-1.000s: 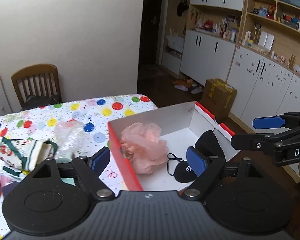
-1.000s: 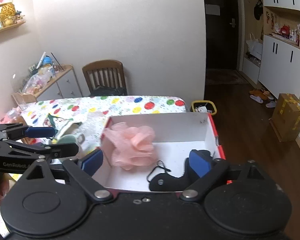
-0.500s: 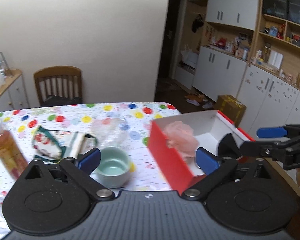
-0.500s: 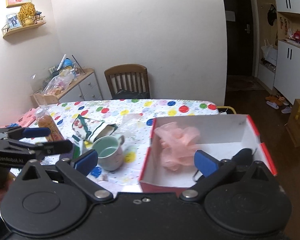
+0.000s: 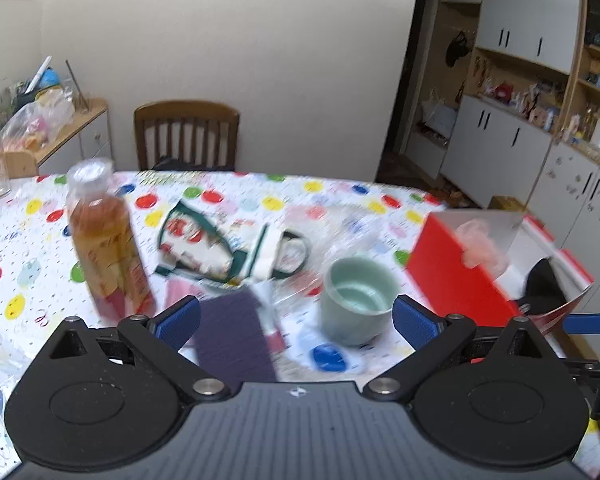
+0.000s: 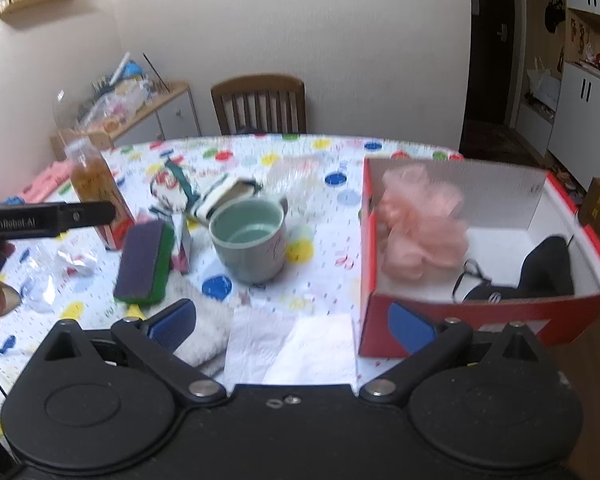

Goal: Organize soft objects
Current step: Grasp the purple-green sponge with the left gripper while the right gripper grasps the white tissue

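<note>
- Left gripper (image 5: 296, 322): blue-padded fingers (image 5: 179, 320) spread wide, holding nothing, raised over the polka-dot-clothed bench (image 5: 236, 200) and aimed roughly level across it.
- Between its fingers: a purple-topped rectangular sponge (image 5: 232, 340) by the left pad, a pale green ceramic mug (image 5: 356, 300) by the right pad.
- Past the left finger stands a clear plastic bottle of amber drink (image 5: 106, 240); a green-and-white printed fabric pouch (image 5: 228, 248) lies beyond the sponge.
- Right gripper (image 6: 292, 326): fingers (image 6: 412, 328) also wide apart and empty, over white paper napkins (image 6: 292, 348).
- Red cardboard box with white inside (image 6: 480, 308) sits just past the right finger; inside it are a pink mesh bath puff (image 6: 420, 228) and a black eye mask (image 6: 540, 272).
</note>
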`<state>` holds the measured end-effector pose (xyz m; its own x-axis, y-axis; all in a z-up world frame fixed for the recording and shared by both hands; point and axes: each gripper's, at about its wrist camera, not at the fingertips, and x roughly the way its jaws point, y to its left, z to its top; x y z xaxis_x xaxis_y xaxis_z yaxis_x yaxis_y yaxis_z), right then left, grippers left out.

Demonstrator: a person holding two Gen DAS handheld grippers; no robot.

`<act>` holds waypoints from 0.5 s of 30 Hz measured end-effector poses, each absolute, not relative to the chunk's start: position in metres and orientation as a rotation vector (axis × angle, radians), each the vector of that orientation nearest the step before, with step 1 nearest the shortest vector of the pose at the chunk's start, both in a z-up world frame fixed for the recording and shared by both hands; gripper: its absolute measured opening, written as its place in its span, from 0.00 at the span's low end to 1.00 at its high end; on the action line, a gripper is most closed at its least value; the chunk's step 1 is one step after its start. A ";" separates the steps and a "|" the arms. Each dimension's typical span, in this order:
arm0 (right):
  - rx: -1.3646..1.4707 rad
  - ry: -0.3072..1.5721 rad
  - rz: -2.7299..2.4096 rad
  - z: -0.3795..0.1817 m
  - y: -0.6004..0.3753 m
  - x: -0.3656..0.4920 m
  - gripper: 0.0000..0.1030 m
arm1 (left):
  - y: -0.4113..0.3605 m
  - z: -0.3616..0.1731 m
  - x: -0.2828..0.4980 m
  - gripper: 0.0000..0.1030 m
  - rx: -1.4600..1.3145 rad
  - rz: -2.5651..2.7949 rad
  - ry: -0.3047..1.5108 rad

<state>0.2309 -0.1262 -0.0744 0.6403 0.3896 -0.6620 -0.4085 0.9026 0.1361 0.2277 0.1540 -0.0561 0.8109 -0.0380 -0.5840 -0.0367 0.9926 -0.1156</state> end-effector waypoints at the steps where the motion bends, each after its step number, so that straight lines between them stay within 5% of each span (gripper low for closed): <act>1: -0.034 0.760 0.449 -0.080 -0.122 0.231 0.99 | 0.158 -0.062 0.230 1.00 -0.113 0.009 0.635; 15: -0.074 0.896 0.339 -0.150 -0.099 0.253 0.99 | 0.175 -0.124 0.263 1.00 -0.090 0.028 0.744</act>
<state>0.2529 -0.0990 -0.1495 0.5753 0.2582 -0.7761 -0.3197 0.9444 0.0772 0.2625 0.1755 -0.1244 0.7358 -0.0069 -0.6771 -0.0572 0.9957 -0.0723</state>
